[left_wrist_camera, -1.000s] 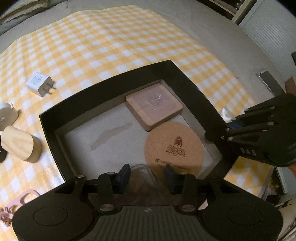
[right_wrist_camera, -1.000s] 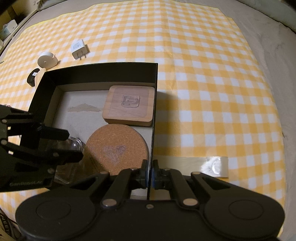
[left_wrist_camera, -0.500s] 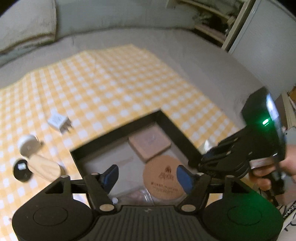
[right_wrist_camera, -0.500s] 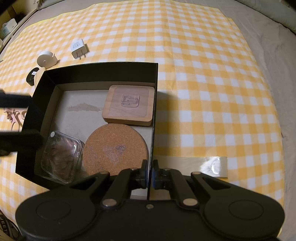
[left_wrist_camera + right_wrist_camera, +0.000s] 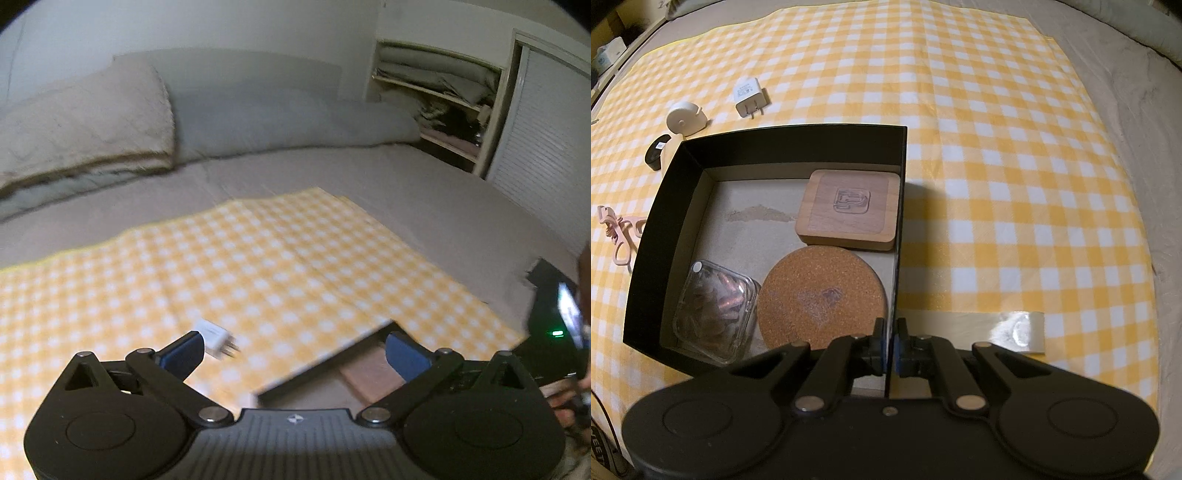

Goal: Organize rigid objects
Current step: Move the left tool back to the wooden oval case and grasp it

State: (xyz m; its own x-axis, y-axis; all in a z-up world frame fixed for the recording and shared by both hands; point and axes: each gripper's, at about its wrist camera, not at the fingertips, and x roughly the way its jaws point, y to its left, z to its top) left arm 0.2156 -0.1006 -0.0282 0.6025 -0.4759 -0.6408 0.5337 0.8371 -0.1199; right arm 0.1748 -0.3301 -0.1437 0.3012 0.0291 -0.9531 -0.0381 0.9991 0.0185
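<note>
A black box lies on the yellow checked cloth. Inside it are a square wooden coaster, a round cork coaster and a clear plastic case of small brownish pieces. My right gripper is shut on the box's right wall near its front corner. My left gripper hangs above the cloth with its jaws opening wide and nothing between them. Past its fingers I see a white charger, the box's far wall and the wooden coaster.
Left of the box lie the white charger, a white round gadget, a black round piece and pink scissors. A strip of tape sits right of the box. Pillows and shelves stand beyond the cloth.
My left gripper rose and tilted up away from the box while its jaws spread, leaving the clear case inside. The right gripper has kept still on the wall.
</note>
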